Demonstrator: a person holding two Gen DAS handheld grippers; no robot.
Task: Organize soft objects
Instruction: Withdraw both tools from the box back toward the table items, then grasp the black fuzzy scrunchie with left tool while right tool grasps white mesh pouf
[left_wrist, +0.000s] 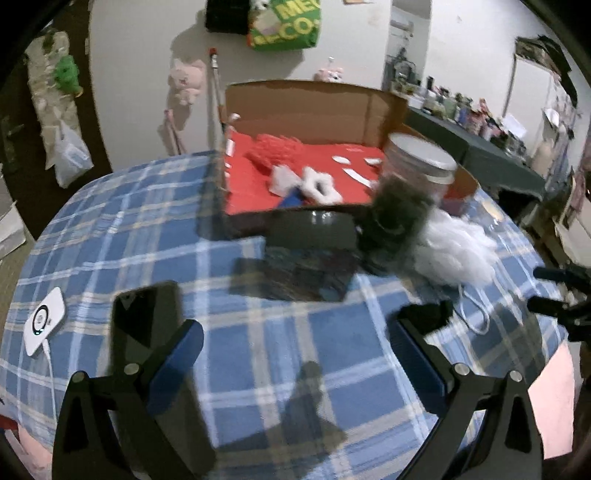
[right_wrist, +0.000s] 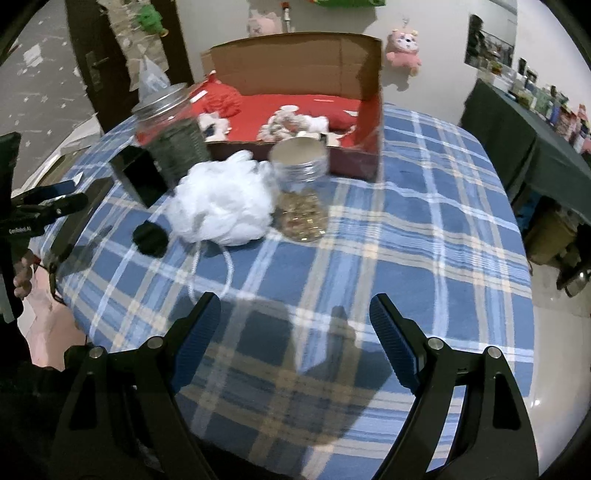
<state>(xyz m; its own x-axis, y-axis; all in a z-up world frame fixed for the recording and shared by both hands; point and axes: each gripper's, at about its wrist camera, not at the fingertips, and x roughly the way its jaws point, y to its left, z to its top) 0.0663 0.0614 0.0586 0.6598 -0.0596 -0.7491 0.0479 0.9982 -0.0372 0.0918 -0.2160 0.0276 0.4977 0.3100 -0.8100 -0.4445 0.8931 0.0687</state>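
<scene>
A white mesh bath puff (right_wrist: 225, 199) lies on the blue plaid tablecloth (right_wrist: 406, 236), its cord trailing toward me. A small black fuzzy piece (right_wrist: 149, 238) sits just left of it. An open cardboard box (right_wrist: 295, 51) with a red lining holds a red puff (left_wrist: 273, 151) and white fluffy pieces (left_wrist: 317, 184). My right gripper (right_wrist: 295, 325) hovers open over bare cloth, short of the puff. My left gripper (left_wrist: 295, 343) is open too, holding nothing; the black fuzzy piece (left_wrist: 428, 314) lies by its right fingertip. The white puff (left_wrist: 454, 251) is beyond that.
A tall jar of dark stuff (right_wrist: 170, 129) and a black box (right_wrist: 138, 173) stand left of the puff, and a short jar with gold contents (right_wrist: 301, 184) on its right. A black phone (left_wrist: 147, 325) and a white device (left_wrist: 44, 321) lie at left. A dark side table (right_wrist: 517, 140) stands at right.
</scene>
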